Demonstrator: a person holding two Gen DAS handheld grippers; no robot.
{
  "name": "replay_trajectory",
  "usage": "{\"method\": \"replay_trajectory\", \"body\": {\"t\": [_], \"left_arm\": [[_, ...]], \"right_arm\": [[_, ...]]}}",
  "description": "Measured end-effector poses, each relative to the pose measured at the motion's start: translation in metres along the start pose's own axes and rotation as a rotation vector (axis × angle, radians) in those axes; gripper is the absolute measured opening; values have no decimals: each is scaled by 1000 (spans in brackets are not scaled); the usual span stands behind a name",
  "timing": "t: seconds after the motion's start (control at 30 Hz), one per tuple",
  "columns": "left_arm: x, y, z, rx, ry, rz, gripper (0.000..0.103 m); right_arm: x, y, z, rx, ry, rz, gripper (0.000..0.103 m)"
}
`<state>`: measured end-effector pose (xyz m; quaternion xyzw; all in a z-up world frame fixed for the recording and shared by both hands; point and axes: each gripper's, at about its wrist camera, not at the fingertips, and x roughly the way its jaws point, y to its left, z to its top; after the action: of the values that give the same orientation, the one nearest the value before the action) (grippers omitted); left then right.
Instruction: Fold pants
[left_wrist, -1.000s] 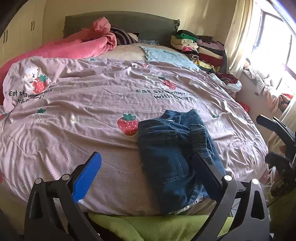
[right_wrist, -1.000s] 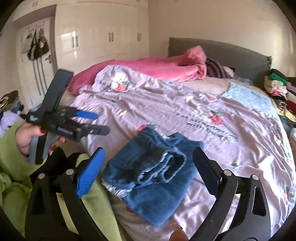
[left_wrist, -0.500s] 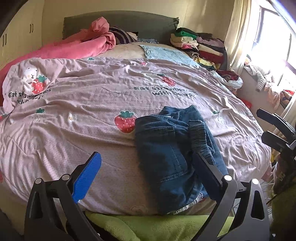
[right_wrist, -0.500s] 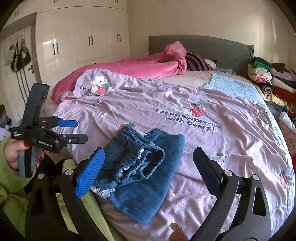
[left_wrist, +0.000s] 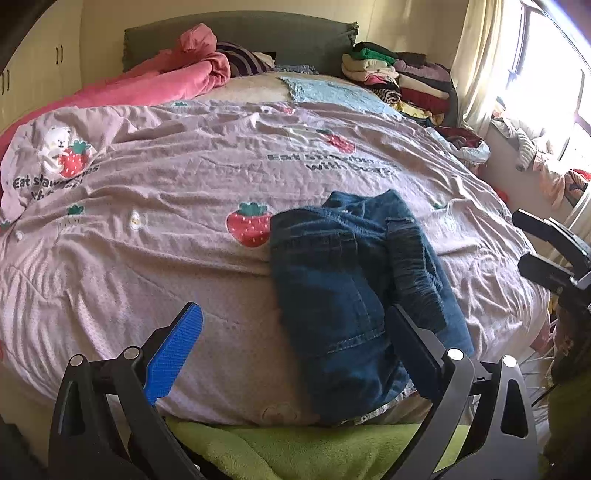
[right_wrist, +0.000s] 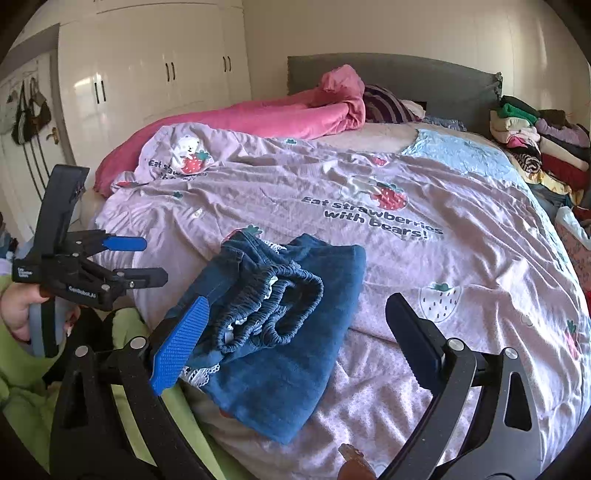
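Blue denim pants (left_wrist: 351, 288) lie folded in a small bundle near the front edge of the bed, elastic waistband on top (right_wrist: 280, 306). My left gripper (left_wrist: 295, 350) is open and empty, held just in front of the bed edge, left of the pants. It also shows in the right wrist view (right_wrist: 136, 262), left of the pants. My right gripper (right_wrist: 295, 343) is open and empty, hovering over the near end of the pants. It also shows at the right edge of the left wrist view (left_wrist: 535, 243).
The bed has a lilac strawberry-print cover (left_wrist: 166, 229). A pink blanket (right_wrist: 266, 118) lies at the head. A stack of folded clothes (left_wrist: 399, 77) sits at the far right. White wardrobes (right_wrist: 147, 74) stand to the left. A window with a curtain (left_wrist: 480, 62) is at the right.
Both grippers stayed open and empty. The right wrist view swung rightward and drew back slightly from the pants; the left view shifted a little. The pants did not move.
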<state>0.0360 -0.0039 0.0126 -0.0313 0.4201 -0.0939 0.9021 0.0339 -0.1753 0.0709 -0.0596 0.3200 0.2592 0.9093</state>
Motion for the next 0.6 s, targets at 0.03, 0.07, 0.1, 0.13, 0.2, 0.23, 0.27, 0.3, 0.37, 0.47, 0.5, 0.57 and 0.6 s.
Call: {"method": "replay_trajectory", "body": {"t": [0.03, 0.07, 0.1, 0.13, 0.2, 0.23, 0.27, 0.3, 0.37, 0.47, 0.5, 0.57, 0.6], "left_arm": [[4, 0, -3, -1, 8, -5, 98], [7, 1, -5, -2, 14, -9, 98], [12, 1, -8, -3, 21, -19, 98], [17, 2, -10, -1, 26, -34, 98], [27, 2, -14, -3, 46, -47, 98], [35, 2, -16, -10, 66, -39, 98], [41, 2, -18, -13, 80, -31, 97], [47, 1, -20, -10, 97, -30, 97], [57, -6, -27, 7, 125, -46, 89], [63, -20, -34, 52, 142, -62, 73], [63, -24, -35, 70, 140, -57, 69], [61, -29, -37, 89, 138, -57, 66], [61, -30, -38, 92, 137, -55, 66]], "right_arm": [[2, 0, 1, 2, 2, 1, 90], [5, -1, 2, 5, 7, 1, 90], [8, -1, 3, 7, 14, 3, 90], [11, -1, 4, 7, 22, 6, 90], [20, -2, 6, 9, 43, 2, 90], [26, -2, 7, 10, 53, 5, 90], [32, -3, 8, 14, 62, 11, 90], [37, -5, 9, 19, 72, 15, 90], [49, -6, 15, 28, 89, 38, 90], [65, -5, 26, 17, 110, 62, 89], [73, -3, 32, 4, 115, 73, 84], [88, 2, 41, -21, 136, 96, 77], [96, 6, 46, -39, 149, 113, 70]]}}
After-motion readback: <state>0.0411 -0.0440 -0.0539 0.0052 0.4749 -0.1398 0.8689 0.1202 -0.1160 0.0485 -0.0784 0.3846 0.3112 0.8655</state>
